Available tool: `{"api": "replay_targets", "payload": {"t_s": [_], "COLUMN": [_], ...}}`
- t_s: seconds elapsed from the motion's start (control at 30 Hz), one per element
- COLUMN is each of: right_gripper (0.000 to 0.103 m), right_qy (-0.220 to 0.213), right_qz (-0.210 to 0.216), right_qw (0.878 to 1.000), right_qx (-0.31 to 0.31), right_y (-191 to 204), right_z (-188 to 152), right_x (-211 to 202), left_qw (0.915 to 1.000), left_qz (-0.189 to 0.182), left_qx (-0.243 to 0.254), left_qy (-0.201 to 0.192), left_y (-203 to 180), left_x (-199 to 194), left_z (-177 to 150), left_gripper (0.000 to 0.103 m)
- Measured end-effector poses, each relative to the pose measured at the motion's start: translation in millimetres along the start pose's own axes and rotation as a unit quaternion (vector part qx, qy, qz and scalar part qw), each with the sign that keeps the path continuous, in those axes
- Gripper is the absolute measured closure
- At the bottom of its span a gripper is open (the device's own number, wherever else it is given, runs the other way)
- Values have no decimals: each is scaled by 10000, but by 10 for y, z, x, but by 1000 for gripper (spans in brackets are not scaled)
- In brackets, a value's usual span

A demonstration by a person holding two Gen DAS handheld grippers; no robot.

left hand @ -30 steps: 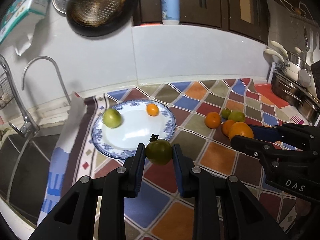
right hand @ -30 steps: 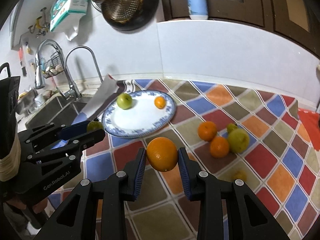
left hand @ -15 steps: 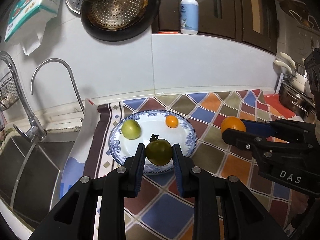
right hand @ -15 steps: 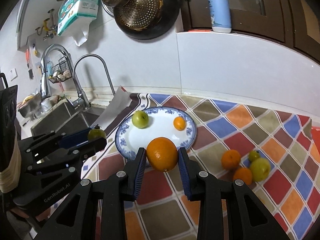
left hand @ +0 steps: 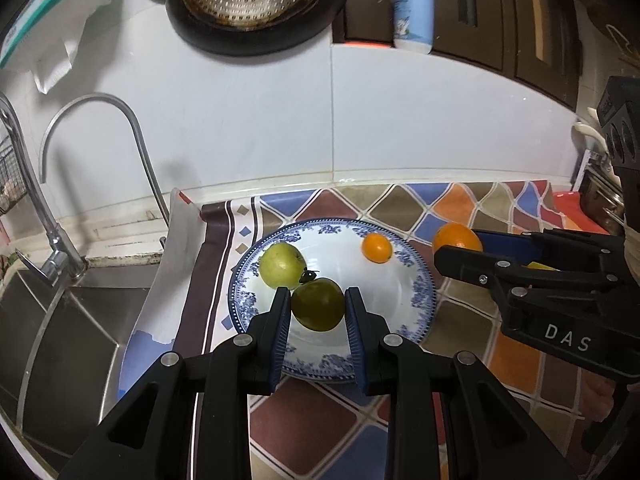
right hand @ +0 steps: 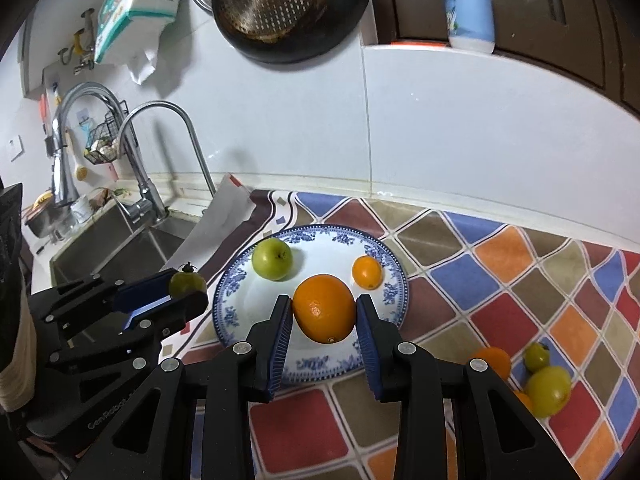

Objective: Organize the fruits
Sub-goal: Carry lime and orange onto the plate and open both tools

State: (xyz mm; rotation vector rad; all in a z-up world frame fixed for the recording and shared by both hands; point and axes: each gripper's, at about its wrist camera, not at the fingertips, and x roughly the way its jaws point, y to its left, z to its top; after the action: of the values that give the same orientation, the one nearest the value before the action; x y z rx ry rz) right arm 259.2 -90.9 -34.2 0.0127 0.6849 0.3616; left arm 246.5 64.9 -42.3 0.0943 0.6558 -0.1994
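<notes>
Both claws loaded, both over the plate (left hand: pixel 416 292).

Left claw (left hand: pixel 318 312) is clamped on a dark green fruit (left hand: pixel 318 309), stem up, pads tight on its sides. It hangs above the near-left part of the plate, just in front of the pale green apple (left hand: pixel 282 264) lying there. Whether it clears the apple I can't tell; they overlap in the left view.

Right claw (right hand: pixel 324 320) is clamped on a big orange (right hand: pixel 324 314), above the near-middle of the plate, with the small orange (right hand: pixel 367 272) just behind and to its right.

Key relation: free plate surface sits straight below and slightly ahead of each claw, between the apple and the small orange. The right claw looks closer to that gap, so probably lower there.

More fruit waits on the bench (right hand: pixel 500 264) at right: an orange (right hand: pixel 491 361) and a yellow-green fruit (right hand: pixel 548 390).
</notes>
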Motion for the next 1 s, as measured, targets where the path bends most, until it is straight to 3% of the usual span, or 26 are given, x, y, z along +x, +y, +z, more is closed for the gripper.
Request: {"api": "replay_targets", "payload": {"t_s": [0.5, 1.0], "right_gripper": [69, 69], "right_qy": [534, 765], "right_qz": [13, -47], "right_qw": [9985, 9970], "right_qx": [122, 84], "right_y": [-136, -167], "right_z": [22, 13], "right_x": [757, 1056], "left_qw": [9984, 9969], "left_qz": [5, 36], "left_qx": [-45, -33], "left_qy": [571, 789], "left_y": [163, 209], "left_x": [702, 992], "left_z": [-7, -74], "left_gripper": [75, 75]}}
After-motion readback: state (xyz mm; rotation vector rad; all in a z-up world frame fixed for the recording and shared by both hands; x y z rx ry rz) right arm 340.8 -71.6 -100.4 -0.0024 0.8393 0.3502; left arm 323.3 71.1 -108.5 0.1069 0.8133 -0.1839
